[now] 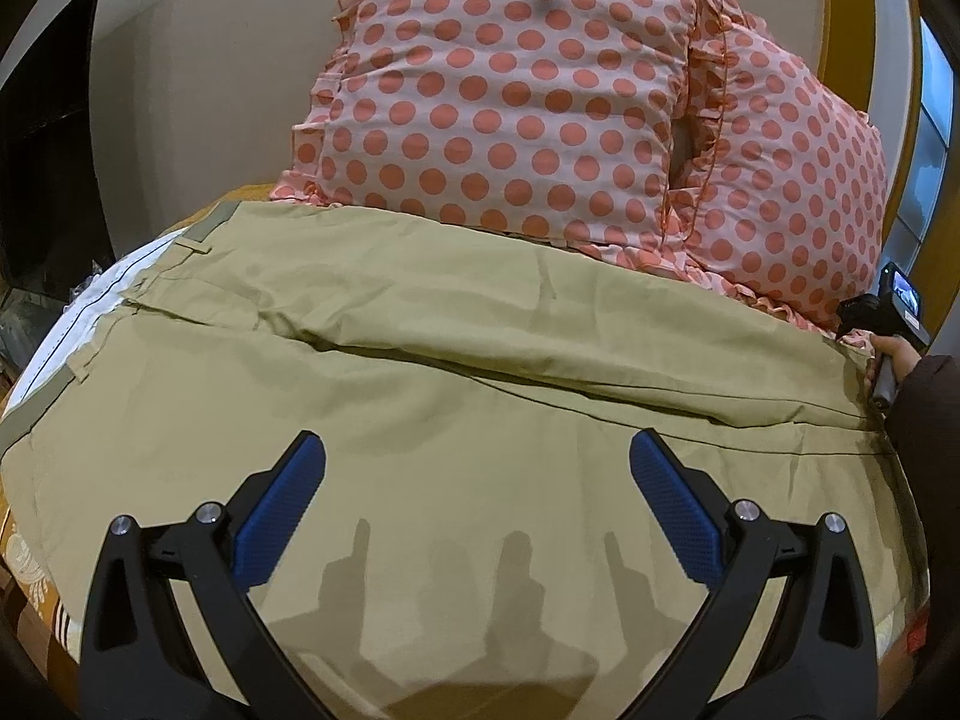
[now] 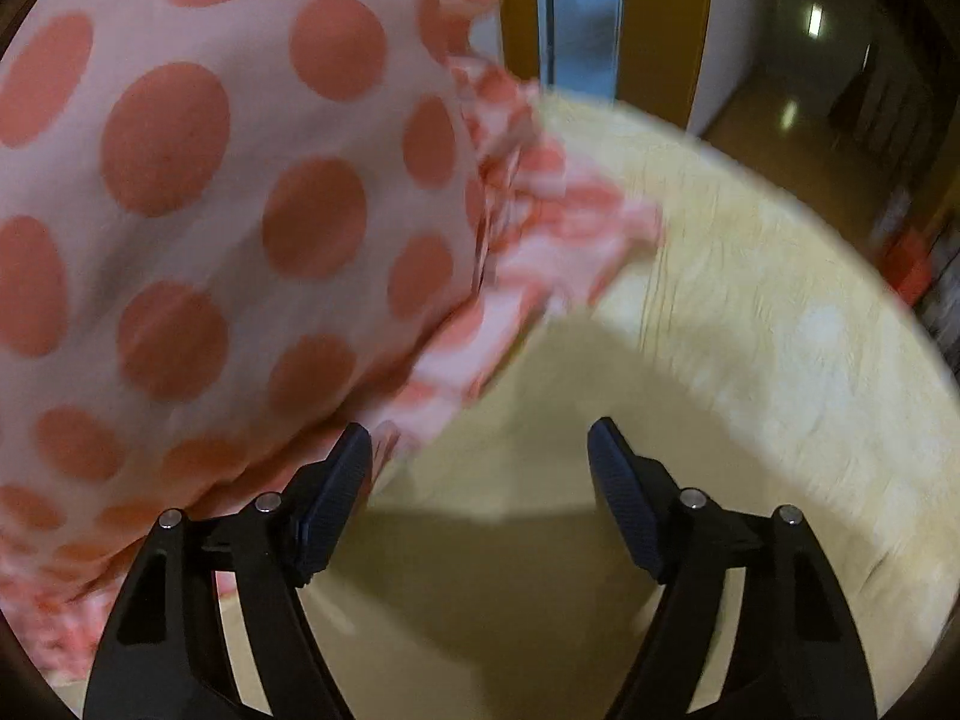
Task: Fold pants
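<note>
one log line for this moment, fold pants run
step: pre-grasp | left tool: open over khaki pants, no hold | right tool: open, empty, beside polka-dot pillow | pants: spread out on bed

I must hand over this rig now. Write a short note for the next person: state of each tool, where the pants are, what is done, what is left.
Left tool: open, holds nothing, hangs over the middle of the khaki pants.
Right tool: open, holds nothing, beside the polka-dot pillows, over the pale bedcover; this view is blurred.
Pants: spread across the bed in front of the pillows, waistband toward the left, legs lying one over the other lengthwise.
Done: it seems the lengthwise fold.
Left: fold across, probably from the leg end toward the waistband, then smooth.
</note>
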The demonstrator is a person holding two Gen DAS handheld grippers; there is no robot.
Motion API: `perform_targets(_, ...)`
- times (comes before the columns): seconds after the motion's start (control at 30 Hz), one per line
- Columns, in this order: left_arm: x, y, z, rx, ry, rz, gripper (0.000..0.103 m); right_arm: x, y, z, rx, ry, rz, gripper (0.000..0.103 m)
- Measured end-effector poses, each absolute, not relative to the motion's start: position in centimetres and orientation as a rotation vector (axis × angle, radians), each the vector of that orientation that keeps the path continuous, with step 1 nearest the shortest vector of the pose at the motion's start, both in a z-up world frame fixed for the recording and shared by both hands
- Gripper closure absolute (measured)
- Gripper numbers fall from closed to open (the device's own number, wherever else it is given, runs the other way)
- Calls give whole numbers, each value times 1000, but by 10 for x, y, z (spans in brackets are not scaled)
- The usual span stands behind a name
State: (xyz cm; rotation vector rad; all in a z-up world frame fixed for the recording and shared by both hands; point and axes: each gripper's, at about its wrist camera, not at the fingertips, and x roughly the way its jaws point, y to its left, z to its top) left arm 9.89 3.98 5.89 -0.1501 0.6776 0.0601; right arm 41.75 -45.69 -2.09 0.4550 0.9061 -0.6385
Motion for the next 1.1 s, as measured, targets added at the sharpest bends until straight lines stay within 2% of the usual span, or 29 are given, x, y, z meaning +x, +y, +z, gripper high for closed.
perform_targets(0.1,107,39,53,-147,698,59,2,414,-457,-26,426,865,-617,36)
perform_targets(0.17,109,39,51,-151,705,57,2,402,-453,-25,395,835,-569,78)
perform_targets(0.23,108,42,50,-169,705,52,2,386,-461,-28,444,809,-497,92)
perform_targets(0.3,106,44,50,-183,703,48,2,364,-474,-32,554,779,-422,97)
perform_targets(0.43,97,52,55,-218,686,31,2,297,-479,-12,684,635,-292,98)
perform_targets(0.57,84,62,64,-230,650,23,2,177,-476,12,844,433,-121,98)
perform_targets(0.67,80,73,75,-239,613,20,2,113,-467,9,885,427,-122,98)
perform_targets(0.8,84,87,90,-266,586,5,2,105,-465,-28,956,539,-116,97)
perform_targets(0.83,85,89,92,-270,584,2,2,107,-466,-37,1023,577,-107,92)
perform_targets(0.87,87,92,94,-279,585,-6,2,110,-472,-44,1065,603,-107,74)
perform_targets(0.93,88,99,94,-299,588,-7,2,110,-474,-54,1119,629,-107,45)
perform_targets(1.03,91,111,91,-337,591,4,2,115,-469,-50,1101,601,-108,42)
perform_targets(1.1,101,117,90,-359,603,-23,2,125,-470,-53,1097,605,-112,47)
